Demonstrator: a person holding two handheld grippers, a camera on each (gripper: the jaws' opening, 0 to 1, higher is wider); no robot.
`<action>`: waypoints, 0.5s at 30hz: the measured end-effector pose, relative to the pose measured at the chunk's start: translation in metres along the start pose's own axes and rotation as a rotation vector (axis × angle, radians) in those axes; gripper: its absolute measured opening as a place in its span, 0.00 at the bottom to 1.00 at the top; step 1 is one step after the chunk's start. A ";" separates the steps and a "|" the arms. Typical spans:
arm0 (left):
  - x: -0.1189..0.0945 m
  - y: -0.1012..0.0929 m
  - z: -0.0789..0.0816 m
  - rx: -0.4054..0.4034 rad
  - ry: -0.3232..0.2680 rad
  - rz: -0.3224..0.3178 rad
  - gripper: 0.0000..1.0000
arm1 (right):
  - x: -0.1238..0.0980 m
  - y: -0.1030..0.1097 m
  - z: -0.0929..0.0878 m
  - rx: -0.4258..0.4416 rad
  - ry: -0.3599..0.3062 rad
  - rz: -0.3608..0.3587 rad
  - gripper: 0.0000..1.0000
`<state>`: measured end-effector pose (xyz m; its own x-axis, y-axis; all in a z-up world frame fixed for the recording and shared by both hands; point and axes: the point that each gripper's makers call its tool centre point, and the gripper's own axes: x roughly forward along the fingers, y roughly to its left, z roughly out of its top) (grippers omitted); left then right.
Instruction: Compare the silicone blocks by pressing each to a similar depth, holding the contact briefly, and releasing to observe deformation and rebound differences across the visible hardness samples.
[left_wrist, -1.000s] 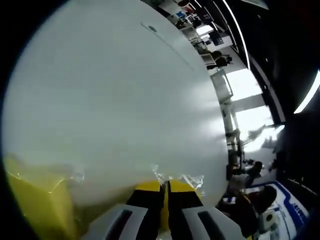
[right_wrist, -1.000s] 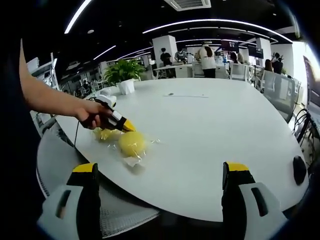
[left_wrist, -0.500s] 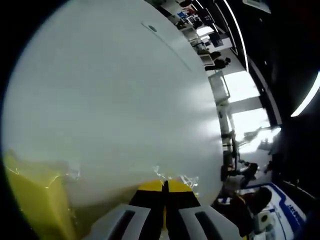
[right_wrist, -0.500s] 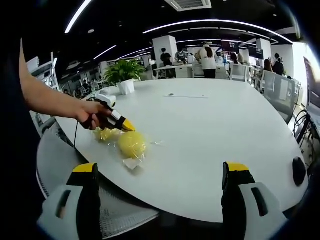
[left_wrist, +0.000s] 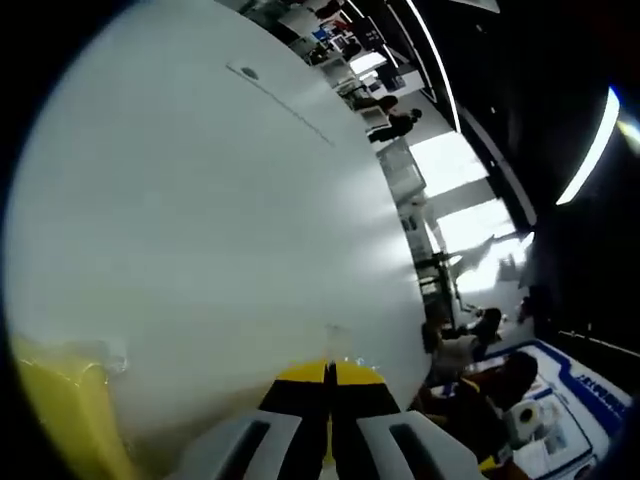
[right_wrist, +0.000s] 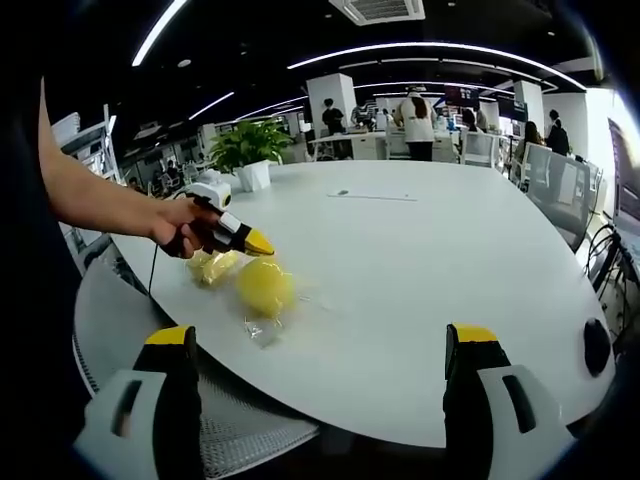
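1. Table (right_wrist: 430, 290): I see a large, pale, rounded tabletop in both views, set in an open office with ceiling light strips, a potted plant (right_wrist: 245, 145) past its far edge and people standing in the distance.
2. Through the right gripper view I see my left gripper (right_wrist: 258, 243) come in from the left, held in a hand (right_wrist: 180, 228) with a bare forearm behind it. Its yellow tips are pressed together into one point, with no gap between them and nothing held.
3. That point sits just above and beside a rounded yellow silicone block (right_wrist: 264, 287); I cannot tell whether it touches the block.
4. The rounded block lies near the table's near left edge, inside clear plastic wrapping (right_wrist: 262, 327) that spreads flat on the table around it.
5. A second, paler yellow block (right_wrist: 212, 267) lies just to the left of the rounded one, partly under the hand.
6. In the left gripper view, the same closed tips (left_wrist: 328, 376) rise from the bottom, yellow at the ends and black below, meeting along a thin centre seam over the bare table.
7. A blurred yellow block edge (left_wrist: 60, 410) fills the lower left of that view, close to the camera.
8. My right gripper (right_wrist: 320, 345) stands wide open, one yellow-capped jaw at each lower corner of its view, well back from the blocks and holding nothing.
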<state>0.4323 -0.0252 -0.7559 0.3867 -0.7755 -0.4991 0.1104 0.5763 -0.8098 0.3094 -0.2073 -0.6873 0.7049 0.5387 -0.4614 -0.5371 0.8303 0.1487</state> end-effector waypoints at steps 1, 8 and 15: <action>-0.001 -0.001 0.000 0.002 -0.001 -0.008 0.00 | 0.000 0.000 0.000 0.000 -0.002 0.000 0.96; -0.006 -0.018 0.004 0.042 -0.007 -0.043 0.00 | 0.001 0.001 -0.001 -0.005 -0.001 0.006 0.96; -0.011 -0.045 0.012 0.137 -0.025 -0.090 0.00 | 0.003 0.002 0.004 -0.015 -0.003 0.011 0.96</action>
<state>0.4343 -0.0399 -0.7104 0.3917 -0.8201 -0.4172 0.2690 0.5356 -0.8005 0.3120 -0.2040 -0.6851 0.7002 0.5481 -0.4575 -0.5519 0.8220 0.1402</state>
